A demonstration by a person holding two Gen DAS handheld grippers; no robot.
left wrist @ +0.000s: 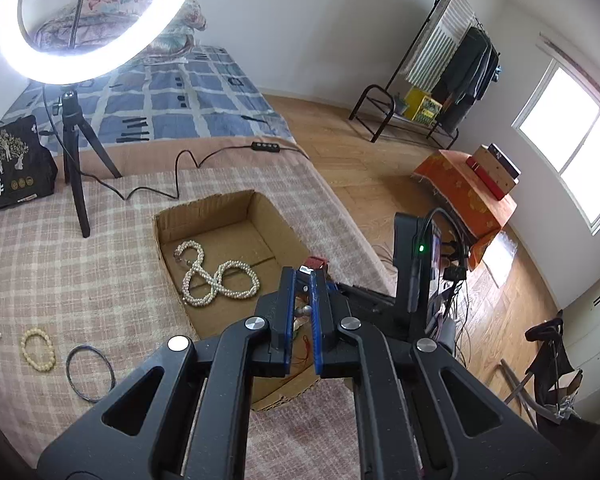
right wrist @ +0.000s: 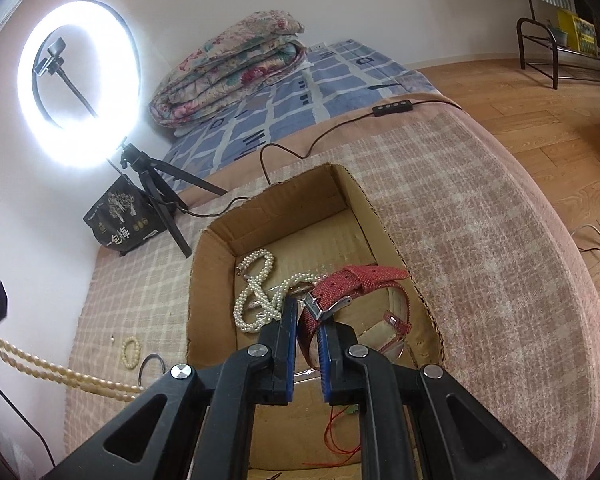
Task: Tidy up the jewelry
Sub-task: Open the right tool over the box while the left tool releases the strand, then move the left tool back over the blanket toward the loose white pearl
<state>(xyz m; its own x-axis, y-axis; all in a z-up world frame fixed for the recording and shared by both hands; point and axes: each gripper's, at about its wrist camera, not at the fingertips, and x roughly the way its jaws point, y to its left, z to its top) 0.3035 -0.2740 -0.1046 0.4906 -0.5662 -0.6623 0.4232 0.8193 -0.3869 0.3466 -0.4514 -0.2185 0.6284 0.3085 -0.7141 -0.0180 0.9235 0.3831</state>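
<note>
Nearby, ring light [right wrist: 78, 84], snack bag [right wrist: 120, 216] (black), cable [right wrist: 300, 152] behind cardboard box [right wrist: 210, 272]

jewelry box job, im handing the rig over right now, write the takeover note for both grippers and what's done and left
Right gripper: shut on the red watch strap, held over the cardboard box.
Left gripper: shut; a cream bead strand trails from it in the right wrist view, though the pinch point itself is hard to make out.
Done: the white pearl necklace lies inside the box.
Left: release the watch strap and the bead strand into the box, then collect the cream bead bracelet and the dark thin ring, both on the checked cloth beside the box.
</note>
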